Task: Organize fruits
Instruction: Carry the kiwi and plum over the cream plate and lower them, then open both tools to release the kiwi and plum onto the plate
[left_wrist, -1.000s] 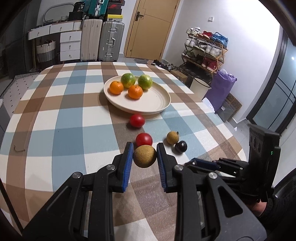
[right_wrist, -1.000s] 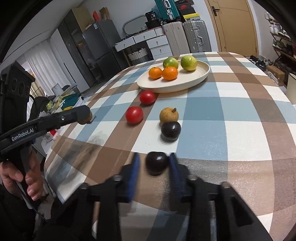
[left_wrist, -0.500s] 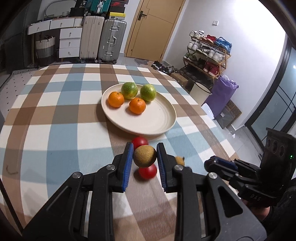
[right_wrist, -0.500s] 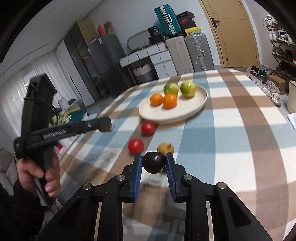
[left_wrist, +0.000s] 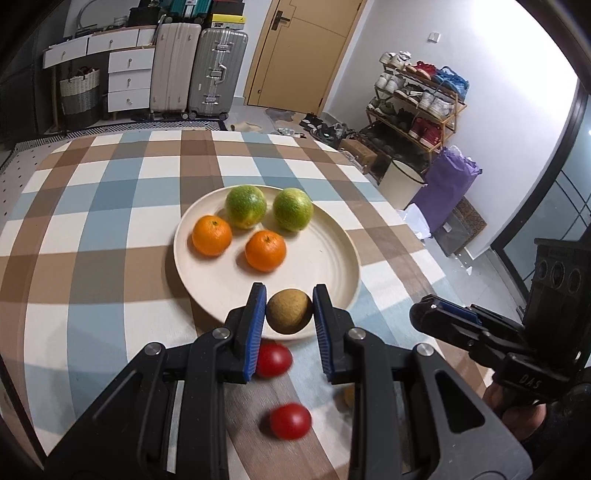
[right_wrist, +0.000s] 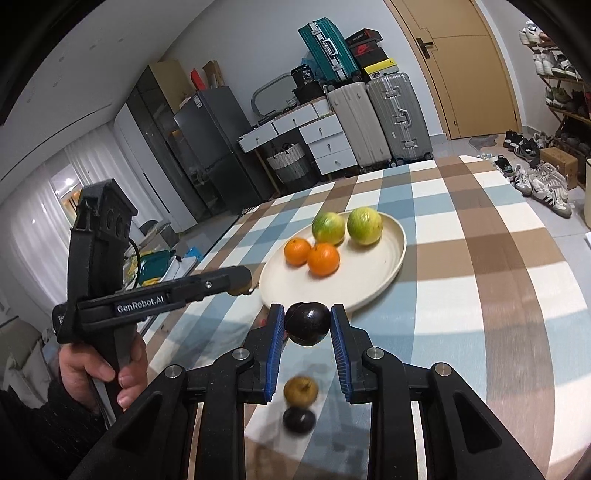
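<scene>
My left gripper (left_wrist: 289, 312) is shut on a brown round fruit (left_wrist: 288, 311), held above the near rim of the cream plate (left_wrist: 328, 258). Two oranges (left_wrist: 212, 235) and two green citrus fruits (left_wrist: 245, 206) lie on that plate. Two red tomatoes (left_wrist: 290, 421) rest on the cloth below the left fingers. My right gripper (right_wrist: 307, 324) is shut on a dark plum (right_wrist: 307, 323), lifted near the plate's (right_wrist: 369, 284) front edge. Under it on the table lie a second brown fruit (right_wrist: 300, 388) and another dark plum (right_wrist: 299, 420). The left gripper (right_wrist: 242, 283) shows from the side in the right wrist view.
A checked blue, brown and white cloth (left_wrist: 110, 229) covers the table. Beyond the far edge stand suitcases (left_wrist: 218, 74), white drawers (left_wrist: 129, 79) and a door. A shoe rack (left_wrist: 417, 107) and purple bag (left_wrist: 448, 181) sit to the right. A hand (right_wrist: 99, 373) holds the left tool.
Both grippers have carried their fruits away from the loose fruit toward the plate. The right one rose off the table with the plum. The tomatoes now lie under the left fingers.
</scene>
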